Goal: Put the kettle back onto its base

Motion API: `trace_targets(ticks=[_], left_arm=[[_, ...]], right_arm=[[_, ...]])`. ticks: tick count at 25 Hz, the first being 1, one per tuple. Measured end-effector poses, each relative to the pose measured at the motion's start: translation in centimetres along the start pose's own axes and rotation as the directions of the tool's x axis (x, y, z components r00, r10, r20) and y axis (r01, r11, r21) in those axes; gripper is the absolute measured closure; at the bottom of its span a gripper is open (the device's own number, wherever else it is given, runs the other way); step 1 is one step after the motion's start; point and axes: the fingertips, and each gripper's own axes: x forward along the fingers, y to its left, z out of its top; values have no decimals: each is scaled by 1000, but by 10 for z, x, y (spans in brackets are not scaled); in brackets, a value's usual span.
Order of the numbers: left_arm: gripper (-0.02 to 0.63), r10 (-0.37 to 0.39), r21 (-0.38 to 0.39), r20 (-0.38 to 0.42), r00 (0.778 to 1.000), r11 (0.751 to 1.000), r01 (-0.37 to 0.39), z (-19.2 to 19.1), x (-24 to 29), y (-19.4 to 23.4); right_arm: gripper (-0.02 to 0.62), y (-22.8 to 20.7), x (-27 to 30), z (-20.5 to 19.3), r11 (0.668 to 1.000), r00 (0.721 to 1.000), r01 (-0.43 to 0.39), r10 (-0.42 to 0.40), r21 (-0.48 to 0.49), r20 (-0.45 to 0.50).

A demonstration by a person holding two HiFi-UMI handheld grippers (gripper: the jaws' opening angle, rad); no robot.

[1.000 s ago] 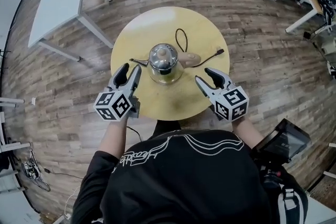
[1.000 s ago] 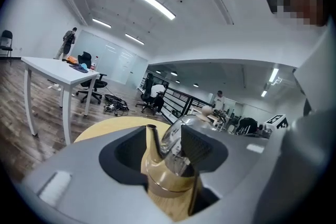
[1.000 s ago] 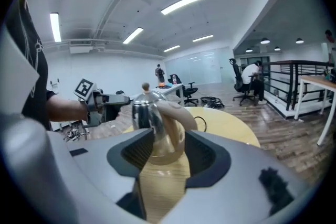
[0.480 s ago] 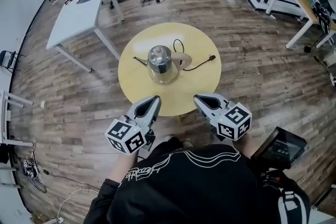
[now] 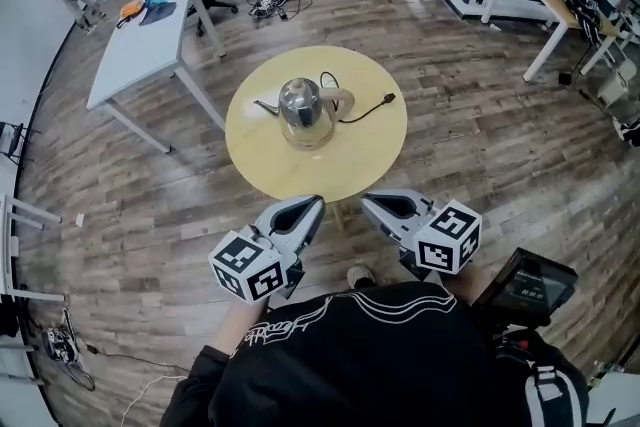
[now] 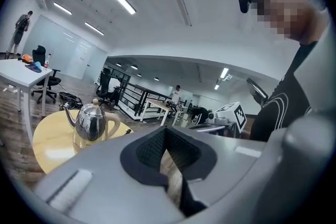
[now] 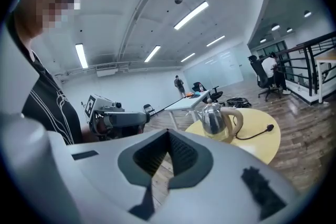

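- Kettle (image 5: pixel 304 107) in the head view stands upright near the middle of the round yellow table (image 5: pixel 270 165). Its spout points to the picture's left and its handle to the right. A pale base (image 5: pixel 308 139) shows under it. A black cord (image 5: pixel 362 114) runs from there to a plug (image 5: pixel 389 98) lying on the tabletop.
- In the same view, the left gripper (image 5: pixel 316 203) and right gripper (image 5: pixel 368 201) are held side by side above the wooden floor (image 5: pixel 480 145). They are just in front of the person's black shirt (image 5: pixel 370 355), on the near side of the table's rim and well apart from the kettle. Both are clenched and carry nothing.
- Left gripper view: the jaws are pressed together tip to tip, and only floor shows through the hollow behind the pads. The kettle sits on the table, off to the left beyond the jaws. The right gripper's marker cube (image 6: pixel 234 113) shows at the right.
- Right gripper view: the jaws meet and grip nothing. The kettle stands on the table, ahead and to the right, with the cord and plug beside it. The left gripper is in view at the left.
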Motion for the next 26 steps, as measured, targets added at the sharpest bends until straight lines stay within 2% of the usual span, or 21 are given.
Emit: trace_targets(ticks=[4, 9, 19, 26], left_arm=[[600, -32, 12, 4, 999, 999, 32, -4, -36, -22], [600, -45, 22, 23, 999, 999, 44, -11, -61, -41], [600, -75, -6, 37, 996, 997, 76, -22, -76, -60], [600, -120, -11, 80, 989, 993, 122, -16, -87, -58]], right_arm=[[589, 42, -2, -10, 999, 1000, 22, -22, -25, 10], [589, 68, -12, -19, 998, 998, 52, -52, -29, 20], [589, 91, -25, -30, 996, 996, 92, -92, -16, 15], [589, 98, -15, -32, 994, 994, 106, -106, -29, 7]])
